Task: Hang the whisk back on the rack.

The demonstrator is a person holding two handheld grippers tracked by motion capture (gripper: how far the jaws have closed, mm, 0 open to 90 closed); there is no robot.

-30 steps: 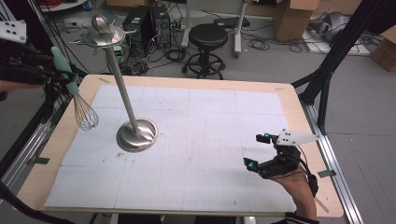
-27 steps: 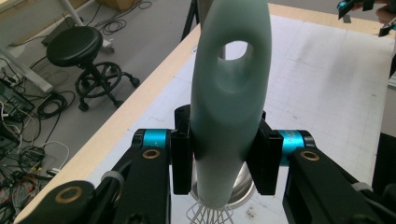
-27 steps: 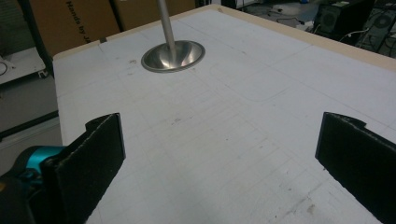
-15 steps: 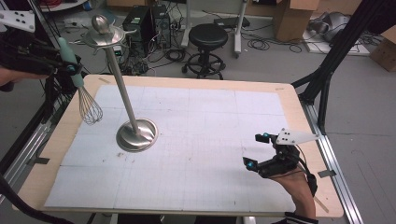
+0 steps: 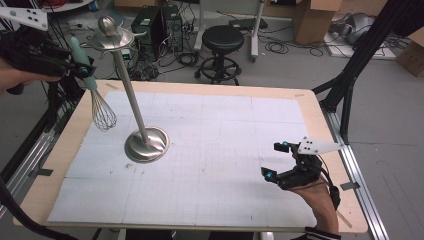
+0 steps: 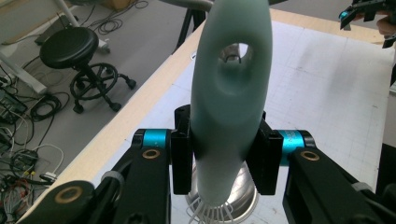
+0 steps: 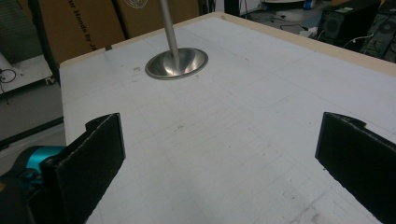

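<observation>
A person works at a pale wooden surface (image 5: pixel 320 107) covered by a white gridded mat, holding a two-jaw tool in each hand. The left tool (image 5: pixel 80 70), raised above the far left corner, pinches the pale mint-green plastic handle of a wire balloon whisk (image 5: pixel 102 112). In the left gripper view the two black jaws press against both sides of that handle (image 6: pixel 229 93), which has an oval hanging hole near its end. The whisk hangs clear of the mat, wire head tilted down, just beside the slanting pole of a tall brushed-steel utensil stand (image 5: pixel 131 92). The stand has a round domed base (image 5: pixel 146 145) resting on the mat and a hooked crown with a ball finial (image 5: pixel 111 34) at the top. The whisk's handle is near the crown but apart from it.

The right tool (image 5: pixel 275 160) rests low near the right edge of the surface, jaws spread wide with nothing between them; the right gripper view looks across the mat toward the stand's base (image 7: pixel 176 63).

The step in hand appears to be carrying the whisk up to the stand for hanging. The next move likely calls for lining the handle's hole up with one hook of the crown and easing it on before loosening the grip, without knocking the stand.
</observation>
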